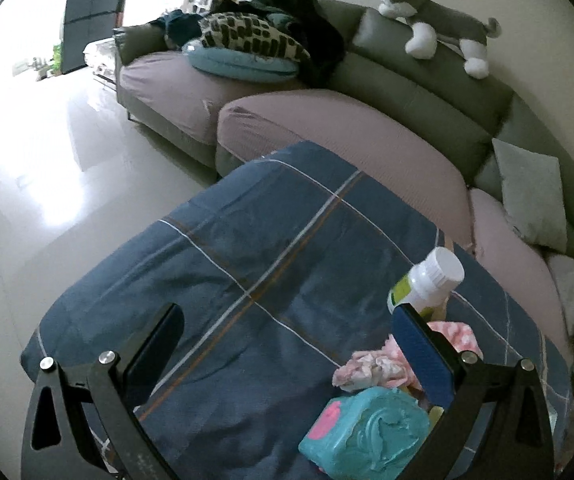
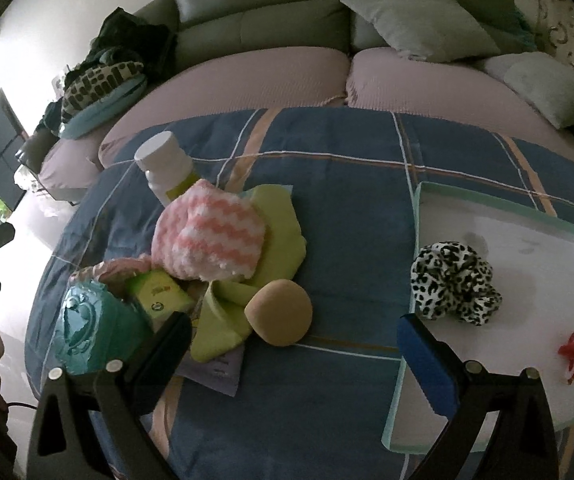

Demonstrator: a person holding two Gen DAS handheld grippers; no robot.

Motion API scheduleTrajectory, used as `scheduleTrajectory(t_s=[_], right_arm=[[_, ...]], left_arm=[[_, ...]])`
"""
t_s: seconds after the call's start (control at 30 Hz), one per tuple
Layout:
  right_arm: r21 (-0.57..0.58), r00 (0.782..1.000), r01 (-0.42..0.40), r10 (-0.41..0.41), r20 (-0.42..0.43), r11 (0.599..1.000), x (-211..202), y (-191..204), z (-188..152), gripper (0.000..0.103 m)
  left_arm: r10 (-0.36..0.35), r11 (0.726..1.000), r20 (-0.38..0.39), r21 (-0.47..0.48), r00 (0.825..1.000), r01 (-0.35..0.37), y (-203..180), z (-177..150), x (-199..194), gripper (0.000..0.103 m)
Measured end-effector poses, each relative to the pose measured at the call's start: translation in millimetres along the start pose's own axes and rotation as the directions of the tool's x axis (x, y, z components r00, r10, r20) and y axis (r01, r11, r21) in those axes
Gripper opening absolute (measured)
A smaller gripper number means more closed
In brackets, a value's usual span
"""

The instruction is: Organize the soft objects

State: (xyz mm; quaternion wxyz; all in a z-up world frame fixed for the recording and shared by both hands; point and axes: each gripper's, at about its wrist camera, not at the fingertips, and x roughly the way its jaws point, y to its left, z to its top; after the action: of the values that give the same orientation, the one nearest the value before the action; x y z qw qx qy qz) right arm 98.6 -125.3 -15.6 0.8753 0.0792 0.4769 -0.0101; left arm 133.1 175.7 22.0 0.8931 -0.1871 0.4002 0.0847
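Soft pile sits on the blue plaid blanket (image 2: 327,240), left of the tray (image 2: 527,216). Landmark: the pink-and-white zigzag cloth (image 2: 211,236). Under it and spreading toward the tray side, a yellow-green cloth (image 2: 283,224). A tan round sponge (image 2: 279,306) lies just in front of it, touching the yellow-green cloth. A white-capped bottle (image 2: 165,164) leans behind it. A teal wipes pack (image 2: 91,324) and a small yellow-green box (image 2: 159,292) crowd its near left, with a purple sheet (image 2: 219,372) underneath.

On the tray, well apart from the zigzag cloth: a leopard-print scrunchie (image 2: 453,282) and a small red thing (image 2: 573,354).

Right tool (image 2: 293,352): fingers apart, holding nothing, above the blanket between pile and tray. Left tool (image 1: 287,340): fingers apart, holding nothing; its right finger stands in front of the zigzag cloth.

Sofa (image 1: 407,80) behind, a plush dog (image 1: 435,20) on its back.
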Motion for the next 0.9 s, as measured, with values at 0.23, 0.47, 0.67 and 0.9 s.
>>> scheduleTrajectory(t_s=[0.23,0.47,0.67,0.9], right_arm=[[-0.019,1.0,-0.013,0.013,-0.005,1.0,7,6,0,0.103],[-0.042,0.999,-0.031,0.029,-0.035,0.999,20,14,0,0.101],[-0.062,0.997,-0.032,0.028,-0.067,0.998,31,19,-2,0.095],[-0.037,0.997,-0.028,0.025,-0.076,0.999,36,9,-1,0.093]], left_arm=[[-0.005,0.995,-0.057,0.102,0.998,0.011,-12,-3,14,0.103],[-0.06,0.989,-0.161,0.122,0.985,0.08,-13,9,35,0.103],[-0.103,0.964,-0.301,0.205,0.948,0.17,-35,7,57,0.103],[-0.121,0.936,-0.428,0.251,0.896,0.246,-64,-3,79,0.103]])
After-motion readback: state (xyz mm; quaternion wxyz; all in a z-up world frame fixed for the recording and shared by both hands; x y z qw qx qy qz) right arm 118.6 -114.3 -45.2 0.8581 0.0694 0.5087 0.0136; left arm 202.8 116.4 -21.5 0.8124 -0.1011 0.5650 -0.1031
